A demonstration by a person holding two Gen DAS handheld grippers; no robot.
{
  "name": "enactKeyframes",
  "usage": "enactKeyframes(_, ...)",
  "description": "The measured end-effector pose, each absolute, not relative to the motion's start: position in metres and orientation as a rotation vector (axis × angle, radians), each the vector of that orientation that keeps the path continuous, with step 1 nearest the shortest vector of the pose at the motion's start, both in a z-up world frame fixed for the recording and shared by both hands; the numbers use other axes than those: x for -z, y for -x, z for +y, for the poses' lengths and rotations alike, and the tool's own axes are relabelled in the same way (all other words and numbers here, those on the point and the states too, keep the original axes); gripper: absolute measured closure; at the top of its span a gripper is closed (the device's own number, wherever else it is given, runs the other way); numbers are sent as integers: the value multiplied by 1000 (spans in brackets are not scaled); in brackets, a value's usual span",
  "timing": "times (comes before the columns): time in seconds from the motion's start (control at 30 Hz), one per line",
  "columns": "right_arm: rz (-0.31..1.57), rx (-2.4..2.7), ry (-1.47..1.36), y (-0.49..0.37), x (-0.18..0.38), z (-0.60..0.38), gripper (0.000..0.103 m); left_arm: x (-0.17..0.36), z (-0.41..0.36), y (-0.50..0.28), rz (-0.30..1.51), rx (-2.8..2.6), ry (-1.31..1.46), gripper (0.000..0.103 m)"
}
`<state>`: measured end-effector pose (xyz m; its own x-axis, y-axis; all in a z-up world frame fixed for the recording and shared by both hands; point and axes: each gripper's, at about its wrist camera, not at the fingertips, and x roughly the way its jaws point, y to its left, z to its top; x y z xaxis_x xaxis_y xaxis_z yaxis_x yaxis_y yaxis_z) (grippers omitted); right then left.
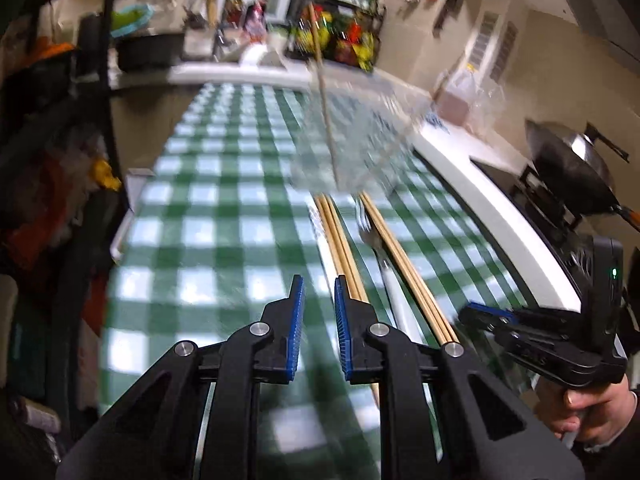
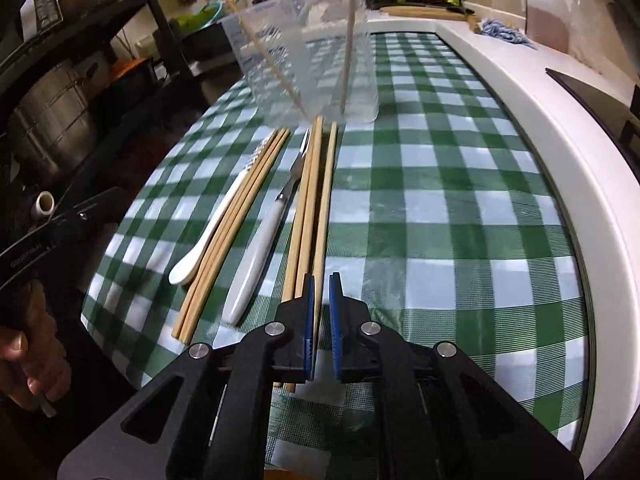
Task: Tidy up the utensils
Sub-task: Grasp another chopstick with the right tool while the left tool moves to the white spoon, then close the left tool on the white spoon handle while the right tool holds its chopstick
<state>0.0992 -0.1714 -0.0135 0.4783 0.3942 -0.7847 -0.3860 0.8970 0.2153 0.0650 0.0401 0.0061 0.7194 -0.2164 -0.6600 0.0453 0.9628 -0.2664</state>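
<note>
Utensils lie in a row on the green checked tablecloth [image 2: 440, 200]. From the left these are a white spoon [image 2: 212, 232], three wooden chopsticks [image 2: 236, 224], a white-handled fork [image 2: 260, 248], and three more chopsticks [image 2: 312, 208]. A clear plastic container [image 2: 312, 52] behind them holds two chopsticks upright. My right gripper [image 2: 320, 280] is open a little, empty, and low over the near ends of the right chopstick group. My left gripper [image 1: 319, 282] is open and empty above the cloth, just left of the chopsticks [image 1: 340, 240]. The fork [image 1: 384, 264] lies to its right.
The white counter edge [image 2: 560, 152] runs along the right. A wok [image 1: 572, 168] sits on the stove beyond it. A sink, a faucet and a rack of bottles [image 1: 340, 36] stand at the far end. Dark shelves with pots [image 2: 52, 112] stand on the left.
</note>
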Motion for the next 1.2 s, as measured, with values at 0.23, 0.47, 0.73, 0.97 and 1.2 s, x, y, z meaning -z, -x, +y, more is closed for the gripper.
enactKeyframes(0.23, 996, -481, 52, -94, 22, -162, 93, 21, 27, -66, 841, 173, 282, 87)
enactKeyframes(0.47, 987, -453, 139, -90, 24, -155, 95, 27, 27, -70, 872, 171, 300, 86)
enactKeyframes(0.73, 962, -374, 139, -94, 17, -165, 98, 37, 21, -73, 903, 157, 303, 76)
enactKeyframes(0.97, 989, -347, 140, -97, 22, -171, 97, 40, 10, -73, 904, 119, 226, 76)
enactKeyframes(1.2, 988, -346, 135, -98, 22, -170, 97, 38, 1, -70, 883, 93, 145, 76)
